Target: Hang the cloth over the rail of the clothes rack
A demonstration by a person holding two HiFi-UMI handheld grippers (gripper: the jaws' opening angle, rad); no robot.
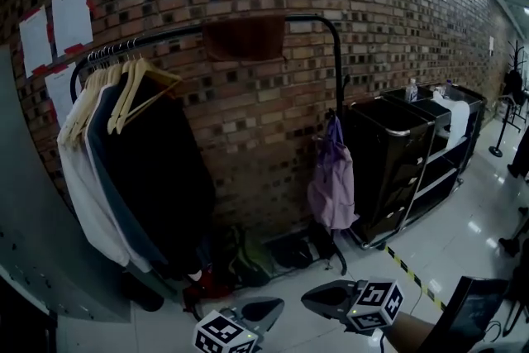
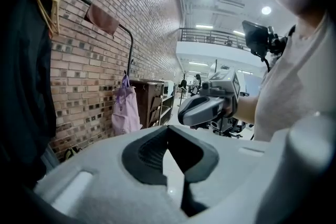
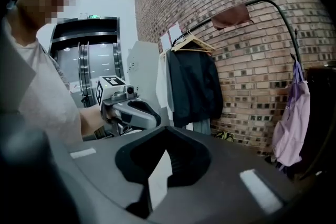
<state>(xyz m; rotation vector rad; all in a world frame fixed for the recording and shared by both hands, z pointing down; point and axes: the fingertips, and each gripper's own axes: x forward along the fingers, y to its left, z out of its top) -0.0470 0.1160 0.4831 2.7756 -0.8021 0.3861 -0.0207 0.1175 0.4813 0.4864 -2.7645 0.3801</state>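
At twelve o'clock against the brick wall, brown cloth draped over the clothes rack rail; black cart at three o'clock on glossy tiled floor; at six o'clock, left tool and right tool closed together, empty.

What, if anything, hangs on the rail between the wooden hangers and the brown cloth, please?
Nothing: in the head view that stretch of rail between the wooden hangers and the brown cloth is bare, with only brick wall behind it.
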